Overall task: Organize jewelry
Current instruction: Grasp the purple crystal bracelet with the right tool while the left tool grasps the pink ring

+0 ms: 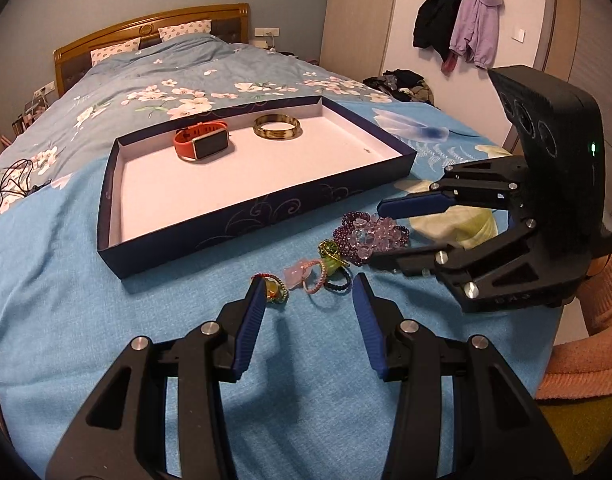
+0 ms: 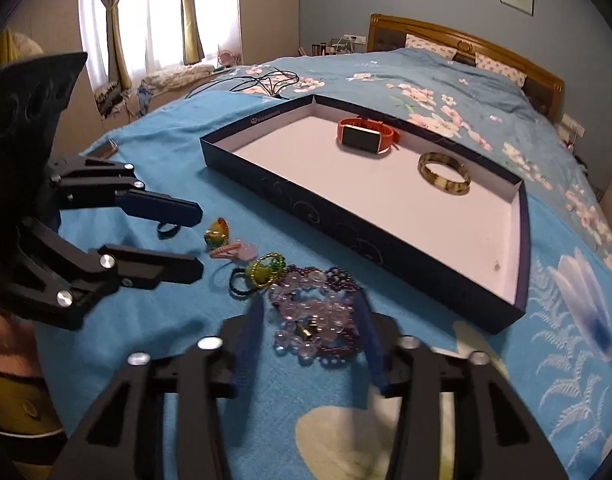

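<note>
Jewelry pile (image 1: 330, 260) beside tray (image 1: 118, 208). Right gripper (image 2: 310, 320) spread, straddling purple beads (image 2: 318, 312); left gripper (image 1: 310, 300) released. Next: clench, lift.

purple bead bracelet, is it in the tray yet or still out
Out. The purple bead bracelet lies on the blue bedspread outside the tray, between the open right gripper fingers.

Tray (image 1: 314, 196): dark navy walls with faint swirl print, white floor. Smartwatch (image 1: 202, 145): orange-red strap, dark face. Bangle (image 1: 277, 127): mottled amber-brown. Bead bracelets (image 2: 318, 316): purple and clear lilac. Bedspread (image 1: 66, 280): bright blue with white flowers. Both grippers black with blue pads.
</note>
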Action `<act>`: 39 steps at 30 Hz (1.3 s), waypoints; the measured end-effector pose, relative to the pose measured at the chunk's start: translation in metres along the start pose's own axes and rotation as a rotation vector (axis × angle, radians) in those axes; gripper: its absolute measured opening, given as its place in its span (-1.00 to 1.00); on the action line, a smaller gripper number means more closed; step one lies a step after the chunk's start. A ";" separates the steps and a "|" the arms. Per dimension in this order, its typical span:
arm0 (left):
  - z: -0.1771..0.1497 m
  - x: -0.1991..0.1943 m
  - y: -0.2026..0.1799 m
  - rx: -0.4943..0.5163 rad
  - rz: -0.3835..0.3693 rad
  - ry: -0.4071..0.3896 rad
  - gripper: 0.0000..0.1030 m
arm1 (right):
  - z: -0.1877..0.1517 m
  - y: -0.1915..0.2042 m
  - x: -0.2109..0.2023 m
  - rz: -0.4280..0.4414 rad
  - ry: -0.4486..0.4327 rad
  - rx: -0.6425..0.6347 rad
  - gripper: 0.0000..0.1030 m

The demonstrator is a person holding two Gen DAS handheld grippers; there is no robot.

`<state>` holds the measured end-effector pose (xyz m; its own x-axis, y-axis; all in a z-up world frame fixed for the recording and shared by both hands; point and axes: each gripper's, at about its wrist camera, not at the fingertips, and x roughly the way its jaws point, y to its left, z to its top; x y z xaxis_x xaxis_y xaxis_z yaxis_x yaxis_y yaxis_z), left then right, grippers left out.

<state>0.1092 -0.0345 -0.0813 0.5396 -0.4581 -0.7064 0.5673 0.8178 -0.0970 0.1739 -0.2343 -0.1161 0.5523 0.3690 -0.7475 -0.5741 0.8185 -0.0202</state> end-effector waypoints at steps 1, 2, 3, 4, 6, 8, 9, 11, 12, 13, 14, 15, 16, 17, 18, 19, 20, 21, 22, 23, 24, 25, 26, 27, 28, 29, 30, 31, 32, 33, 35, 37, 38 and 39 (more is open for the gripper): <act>0.000 0.000 0.001 -0.004 -0.002 0.000 -0.14 | 0.000 0.001 -0.001 -0.004 0.000 -0.018 -0.46; 0.000 0.001 0.002 -0.007 -0.003 0.001 -0.14 | -0.001 0.000 -0.003 -0.005 -0.004 -0.020 -0.53; 0.000 0.001 0.002 -0.008 -0.004 0.002 -0.14 | -0.002 0.000 -0.004 -0.002 -0.005 -0.019 -0.70; 0.000 0.001 0.002 -0.009 -0.007 0.003 -0.14 | -0.002 -0.002 -0.007 -0.003 -0.008 -0.019 -0.92; 0.000 0.001 0.002 -0.008 -0.009 0.003 -0.14 | -0.004 -0.006 -0.008 0.001 -0.001 -0.010 -0.90; 0.000 0.001 0.001 -0.005 -0.009 0.003 -0.14 | -0.005 -0.008 -0.009 0.009 -0.003 0.002 -0.90; 0.000 0.001 0.002 -0.005 -0.008 0.003 -0.14 | -0.005 -0.009 -0.009 0.012 -0.005 0.013 -0.90; 0.000 0.002 0.002 -0.004 -0.007 0.003 -0.14 | -0.006 -0.010 -0.011 0.009 -0.015 0.017 -0.90; 0.000 0.002 0.001 -0.004 -0.006 0.003 -0.14 | -0.005 -0.008 -0.013 0.011 -0.020 0.012 -0.90; 0.000 0.002 0.002 -0.003 -0.004 0.004 -0.14 | -0.005 -0.008 -0.014 0.013 -0.027 0.013 -0.90; 0.000 0.002 0.002 -0.003 -0.004 0.004 -0.14 | -0.004 -0.008 -0.016 0.019 -0.036 0.017 -0.90; 0.000 0.002 0.002 -0.003 -0.005 0.004 -0.14 | -0.002 -0.008 -0.018 0.023 -0.044 0.019 -0.90; 0.000 0.002 0.002 -0.003 -0.005 0.004 -0.14 | 0.000 -0.009 -0.022 0.028 -0.059 0.028 -0.90; 0.001 0.002 0.002 -0.003 -0.005 0.003 -0.14 | 0.001 -0.010 -0.025 0.035 -0.070 0.037 -0.90; 0.000 0.002 0.001 -0.003 -0.005 0.002 -0.14 | 0.003 -0.013 -0.030 0.047 -0.092 0.054 -0.90; 0.001 0.002 0.001 -0.002 -0.005 0.000 -0.15 | 0.005 -0.014 -0.034 0.049 -0.104 0.061 -0.90; 0.001 0.002 0.001 -0.002 -0.005 -0.001 -0.17 | 0.007 -0.015 -0.037 0.052 -0.115 0.066 -0.91; 0.001 0.002 0.001 -0.002 -0.008 -0.002 -0.19 | 0.009 -0.016 -0.040 0.057 -0.128 0.074 -0.91; 0.002 0.003 0.001 0.001 -0.013 -0.002 -0.23 | 0.011 -0.018 -0.044 0.062 -0.142 0.086 -0.91; 0.001 0.003 0.000 0.004 -0.014 -0.001 -0.25 | 0.013 -0.018 -0.048 0.065 -0.151 0.091 -0.91; 0.002 0.004 0.000 0.009 -0.017 0.000 -0.31 | 0.015 -0.019 -0.051 0.064 -0.164 0.094 -0.91; 0.002 0.004 -0.001 0.014 -0.017 0.000 -0.34 | 0.016 -0.019 -0.054 0.062 -0.174 0.097 -0.91; 0.002 0.004 -0.002 0.018 -0.019 -0.001 -0.37 | 0.018 -0.019 -0.056 0.065 -0.182 0.100 -0.91; 0.002 0.004 -0.002 0.022 -0.018 -0.002 -0.41 | 0.019 -0.020 -0.059 0.068 -0.193 0.106 -0.91; 0.003 0.005 -0.002 0.028 -0.016 -0.003 -0.43 | 0.020 -0.020 -0.061 0.067 -0.199 0.109 -0.91; 0.004 0.007 -0.003 0.032 -0.014 -0.002 -0.46 | 0.021 -0.021 -0.063 0.064 -0.206 0.111 -0.91; 0.005 0.009 -0.003 0.035 -0.010 0.002 -0.51 | 0.022 -0.022 -0.065 0.062 -0.213 0.113 -0.91; 0.006 0.011 -0.003 0.036 -0.008 0.008 -0.56 | 0.023 -0.022 -0.066 0.062 -0.219 0.116 -0.91; 0.007 0.014 -0.003 0.035 -0.004 0.019 -0.60 | 0.024 -0.023 -0.068 0.062 -0.225 0.119 -0.91; 0.007 0.017 -0.002 0.035 0.000 0.028 -0.68 | 0.024 -0.024 -0.069 0.061 -0.228 0.120 -0.91; 0.009 0.020 -0.002 0.038 0.002 0.038 -0.76 | 0.025 -0.026 -0.071 0.055 -0.236 0.125 -0.91; 0.010 0.021 -0.002 0.036 0.007 0.034 -0.90 | 0.026 -0.028 -0.072 0.050 -0.242 0.129 -0.91; 0.011 0.020 -0.001 0.031 0.005 0.029 -0.91 | 0.027 -0.029 -0.073 0.050 -0.244 0.132 -0.91; 0.011 0.019 -0.002 0.030 0.003 0.025 -0.91 | 0.026 -0.030 -0.073 0.052 -0.246 0.134 -0.91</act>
<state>0.1250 -0.0482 -0.0869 0.5260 -0.4461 -0.7241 0.5838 0.8085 -0.0740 0.1667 -0.2740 -0.0434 0.6639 0.4942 -0.5612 -0.5295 0.8406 0.1137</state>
